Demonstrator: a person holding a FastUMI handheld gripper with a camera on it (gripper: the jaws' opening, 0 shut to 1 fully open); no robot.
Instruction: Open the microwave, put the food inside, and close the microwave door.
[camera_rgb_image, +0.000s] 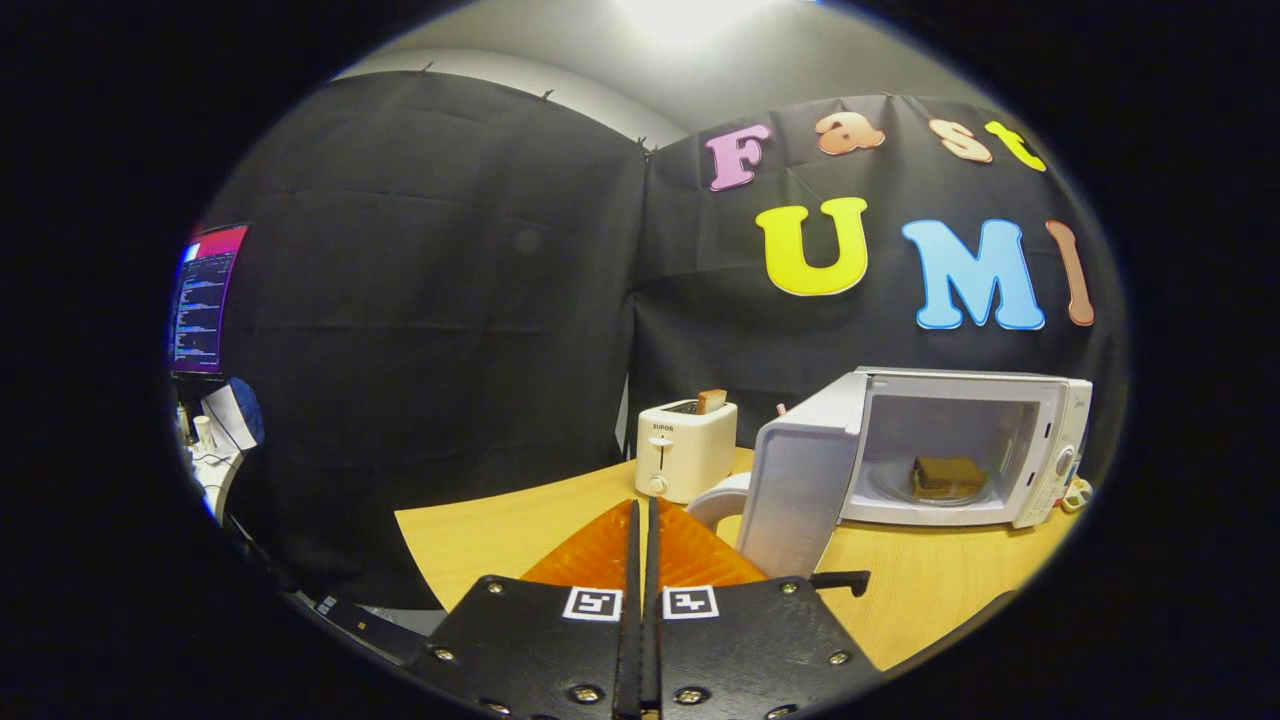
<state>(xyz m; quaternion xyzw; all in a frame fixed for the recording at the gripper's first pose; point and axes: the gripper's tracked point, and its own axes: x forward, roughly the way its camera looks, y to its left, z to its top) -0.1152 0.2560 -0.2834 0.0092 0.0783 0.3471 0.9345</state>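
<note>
1. The tongs (641, 520) have their two fingers pressed together side by side, with nothing held between them.
2. The fingers point out over a wooden surface (480, 545), and they touch none of the things on it.
3. The microwave (975, 445) stands on the surface beyond the fingers and off to their right, well apart from them.
4. Its door (800, 480) is swung fully open on the left side, with the door's edge turned toward the tongs.
5. The food (948, 474), a dark brown block, lies inside the cavity on the glass turntable (900, 492).
6. A white toaster (686, 448) stands beyond the fingers, just left of the open door, with a slice of bread (711, 400) sticking up out of one slot.
7. Part of a white kettle (722, 500) shows between the toaster and the door, partly hidden by the door.
8. A lit monitor (205, 300) sits far to the left, past the edge of the surface.
</note>
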